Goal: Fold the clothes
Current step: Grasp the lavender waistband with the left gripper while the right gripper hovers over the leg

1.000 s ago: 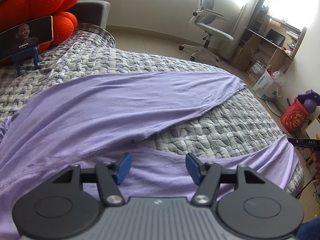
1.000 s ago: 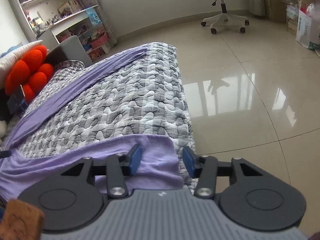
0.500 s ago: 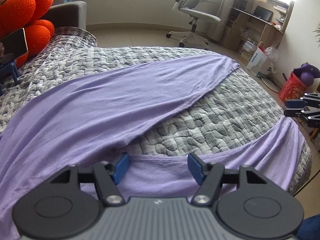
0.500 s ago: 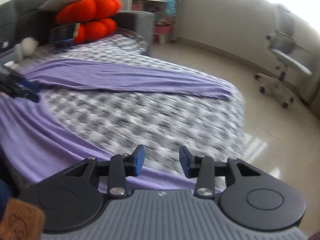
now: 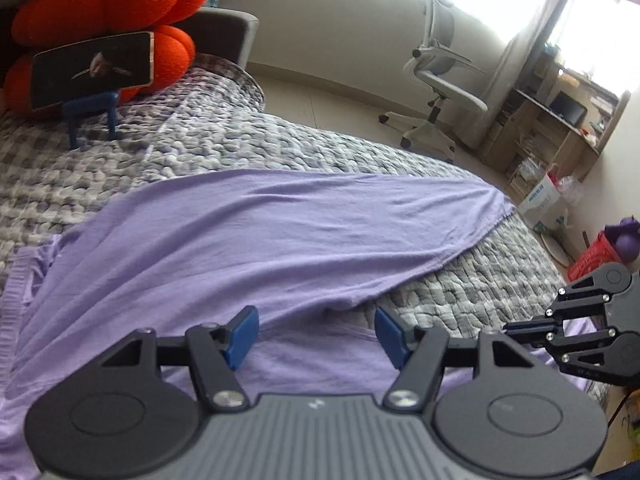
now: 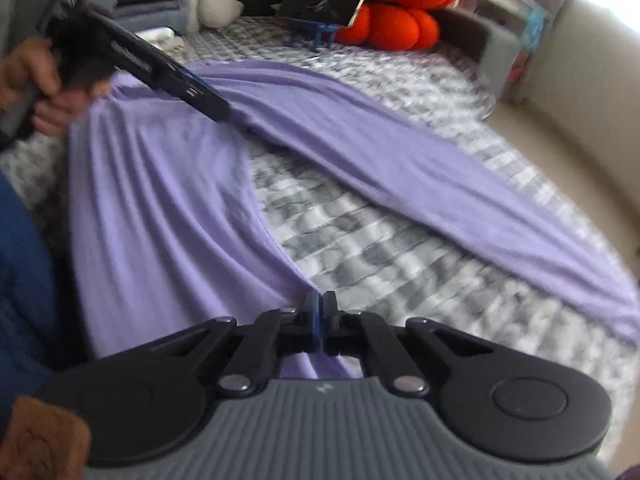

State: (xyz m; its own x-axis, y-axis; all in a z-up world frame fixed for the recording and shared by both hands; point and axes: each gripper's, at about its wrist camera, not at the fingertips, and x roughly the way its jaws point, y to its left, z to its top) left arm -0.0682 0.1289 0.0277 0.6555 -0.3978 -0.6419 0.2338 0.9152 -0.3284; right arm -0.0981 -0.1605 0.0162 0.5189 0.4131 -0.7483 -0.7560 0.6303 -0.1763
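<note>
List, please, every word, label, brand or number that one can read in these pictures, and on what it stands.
None can be read with certainty.
Cardboard box beside the desk: blue print, too blurred.
Red basket: a pattern, not legible.
Phone on the stand: a picture, no readable text.
Gripper housings: only a small pale mark.

A bed with a grey-and-white quilted cover [image 5: 460,264] carries purple cotton trousers [image 5: 248,248] spread across it. At its head end lie orange knitted cushions [image 5: 104,8] and a phone on a blue stand [image 5: 94,68].

At bottom centre the right gripper [image 6: 320,312] pinches the purple garment's [image 6: 168,200] edge; the left gripper [image 6: 216,110] reaches in from upper left.
</note>
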